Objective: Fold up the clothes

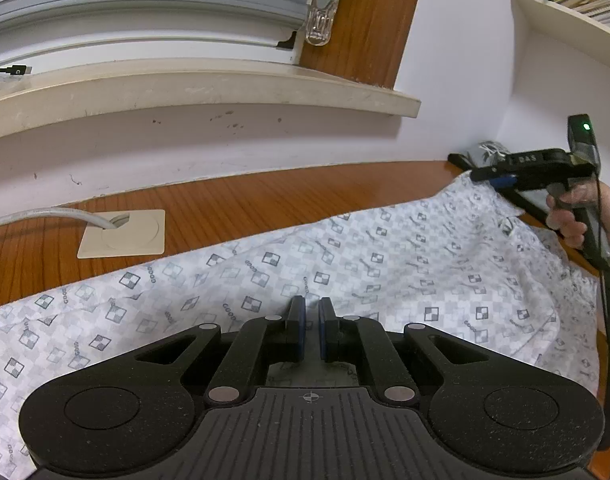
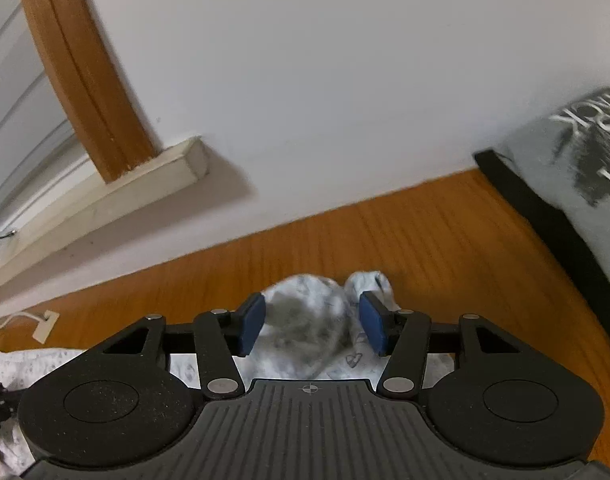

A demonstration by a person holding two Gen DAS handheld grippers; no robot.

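Note:
A white garment with a grey checked print (image 1: 345, 264) lies spread across the wooden desk (image 1: 233, 200). My left gripper (image 1: 311, 320) is low over its near edge, jaws nearly together with a narrow gap; whether cloth is pinched is hidden. My right gripper shows in the left wrist view (image 1: 501, 178) at the garment's far right corner. In the right wrist view the right gripper (image 2: 311, 320) is open, and a bunched, blurred fold of the garment (image 2: 309, 312) sits between its blue pads (image 2: 251, 322).
A wall and window sill (image 1: 209, 92) run behind the desk. A beige cable grommet (image 1: 123, 234) with a white cable is at the left. A grey printed shirt on a black board (image 2: 577, 168) lies at the right. A bookshelf (image 1: 573, 4) is above.

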